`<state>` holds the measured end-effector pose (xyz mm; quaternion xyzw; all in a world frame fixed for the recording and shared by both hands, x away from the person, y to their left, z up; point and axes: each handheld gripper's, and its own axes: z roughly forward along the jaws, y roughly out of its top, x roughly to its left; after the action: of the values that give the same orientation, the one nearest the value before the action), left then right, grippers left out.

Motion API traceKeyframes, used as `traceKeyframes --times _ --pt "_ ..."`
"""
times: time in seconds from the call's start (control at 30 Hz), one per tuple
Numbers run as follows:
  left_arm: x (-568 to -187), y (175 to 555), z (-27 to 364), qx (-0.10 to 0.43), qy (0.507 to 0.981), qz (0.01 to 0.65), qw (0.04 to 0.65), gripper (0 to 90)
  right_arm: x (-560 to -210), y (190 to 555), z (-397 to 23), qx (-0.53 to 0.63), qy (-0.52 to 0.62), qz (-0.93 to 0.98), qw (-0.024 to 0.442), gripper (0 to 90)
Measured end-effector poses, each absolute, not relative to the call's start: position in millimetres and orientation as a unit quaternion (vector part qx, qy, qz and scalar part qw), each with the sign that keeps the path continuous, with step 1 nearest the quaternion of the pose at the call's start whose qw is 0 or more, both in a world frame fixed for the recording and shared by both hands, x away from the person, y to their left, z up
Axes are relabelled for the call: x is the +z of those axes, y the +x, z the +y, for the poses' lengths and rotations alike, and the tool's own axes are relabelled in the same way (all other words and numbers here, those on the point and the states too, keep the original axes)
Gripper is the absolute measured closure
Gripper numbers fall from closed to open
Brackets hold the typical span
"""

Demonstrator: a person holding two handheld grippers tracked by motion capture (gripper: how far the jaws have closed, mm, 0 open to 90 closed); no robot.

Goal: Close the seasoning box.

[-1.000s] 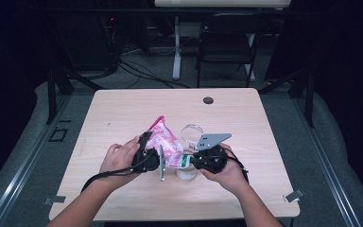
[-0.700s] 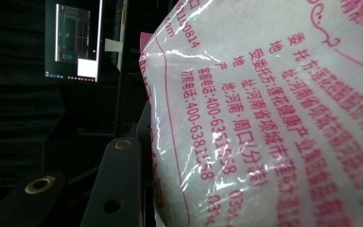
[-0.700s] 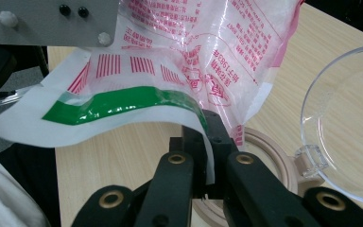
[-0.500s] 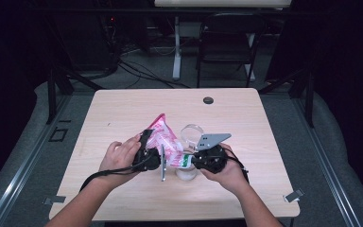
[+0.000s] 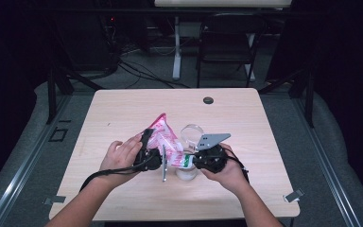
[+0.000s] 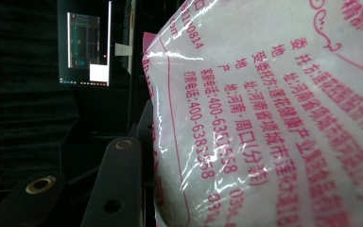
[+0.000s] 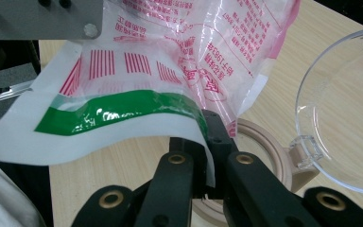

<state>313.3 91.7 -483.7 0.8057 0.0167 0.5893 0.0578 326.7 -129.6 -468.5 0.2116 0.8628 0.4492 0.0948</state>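
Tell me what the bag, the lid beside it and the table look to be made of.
Bag: thin glossy plastic film, going by its creases, glare and printed pink text. Lid: clear hard plastic or possibly glass, since the table shows through it. Table: pale wood-look top with visible grain, likely laminate.

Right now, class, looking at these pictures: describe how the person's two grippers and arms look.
Both are black handheld tools. The left gripper trails a black cable. The right gripper carries a grey three-cornered plate on top. In the right gripper view its black jaws show brass-coloured rivets. The forearms are bare, with no sleeves in view.
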Motion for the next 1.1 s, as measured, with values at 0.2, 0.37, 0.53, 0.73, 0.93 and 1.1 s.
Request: traceKeyframes --times 0.2,0.37,0.53,0.73,0.93,1.1 --pt "-482.9 312.7 91.3 0.593 0.803 0.013 0.054 61.9 -469.6 326.8 -129.3 0.451 0.214 0.862 0.094 90.0" --pt "-481.9 311.9 90.4 0.598 0.799 0.011 0.054 62.0 -470.1 327.3 -130.0 0.449 0.215 0.862 0.095 90.0" --pt "-481.7 311.9 90.2 0.603 0.796 0.008 0.057 62.3 -470.3 327.4 -130.1 0.447 0.214 0.863 0.096 90.0" --pt "-481.3 310.9 90.0 0.608 0.792 0.008 0.054 62.5 -471.0 327.7 -129.8 0.445 0.214 0.864 0.096 90.0" --pt "-480.5 310.5 89.6 0.609 0.791 0.007 0.055 62.5 -471.4 327.7 -130.0 0.445 0.215 0.864 0.097 90.0" --pt "-479.5 310.5 89.4 0.611 0.79 0.004 0.053 62.6 -471.6 327.9 -129.9 0.443 0.215 0.865 0.098 90.0"
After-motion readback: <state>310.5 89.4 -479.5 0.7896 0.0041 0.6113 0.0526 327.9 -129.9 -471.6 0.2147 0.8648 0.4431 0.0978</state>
